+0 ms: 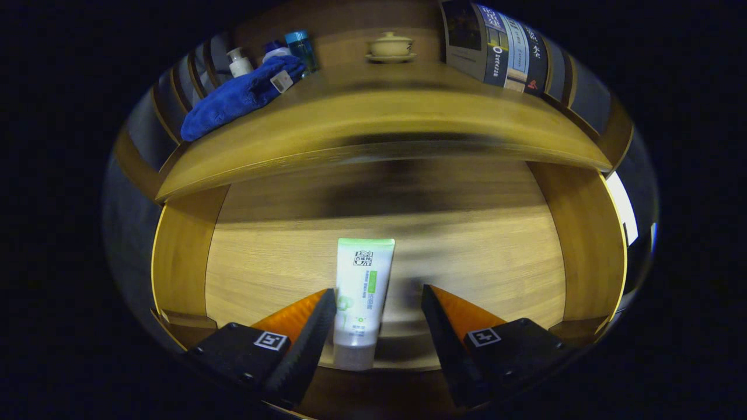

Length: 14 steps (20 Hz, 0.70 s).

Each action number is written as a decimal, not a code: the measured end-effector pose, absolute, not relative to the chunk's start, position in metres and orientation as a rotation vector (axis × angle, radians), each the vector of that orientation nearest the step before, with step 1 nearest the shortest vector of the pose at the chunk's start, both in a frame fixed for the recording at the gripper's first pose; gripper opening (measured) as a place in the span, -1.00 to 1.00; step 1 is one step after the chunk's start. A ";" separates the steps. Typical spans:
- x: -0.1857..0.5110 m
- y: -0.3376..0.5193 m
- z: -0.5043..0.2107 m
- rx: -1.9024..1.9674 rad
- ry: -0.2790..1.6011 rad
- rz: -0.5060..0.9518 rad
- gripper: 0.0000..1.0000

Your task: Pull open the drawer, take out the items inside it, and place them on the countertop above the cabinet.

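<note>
1. The open drawer (496, 262) below me has a bare wooden floor; one tube (362, 291) lies on it, cap end nearest me.
2. My gripper (378, 300) hangs over it, fingers spread, the tube against the left one.
3. On the countertop (379, 125) beyond: a blue cloth (233, 99) far left, bottles (300, 49) behind it, a lidded cup (391, 46) mid-far, books (502, 49) far right.

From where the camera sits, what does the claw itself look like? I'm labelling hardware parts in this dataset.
The claw has two wedge-shaped fingers that taper toward their tips, with ribbed inner faces. Each finger is mounted on a black block fixed with small screws, and each block carries a square black-and-white marker tag on top. No cables are visible.
</note>
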<state>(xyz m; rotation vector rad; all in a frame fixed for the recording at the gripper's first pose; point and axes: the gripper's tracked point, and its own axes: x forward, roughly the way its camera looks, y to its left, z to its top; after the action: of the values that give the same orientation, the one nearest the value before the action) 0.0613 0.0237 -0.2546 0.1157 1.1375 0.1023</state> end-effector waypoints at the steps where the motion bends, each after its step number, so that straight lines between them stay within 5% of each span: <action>1: 0.060 0.026 -0.258 0.110 1.148 0.105 0.86; 4: 0.054 0.029 -0.266 0.098 1.193 0.117 0.83; 9: 0.046 0.032 -0.257 0.101 1.183 0.129 0.13; 14: 0.043 0.035 -0.247 0.112 1.119 0.087 0.00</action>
<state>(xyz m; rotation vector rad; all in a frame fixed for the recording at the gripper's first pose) 0.0427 0.0351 -0.2472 0.1115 1.1193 0.0871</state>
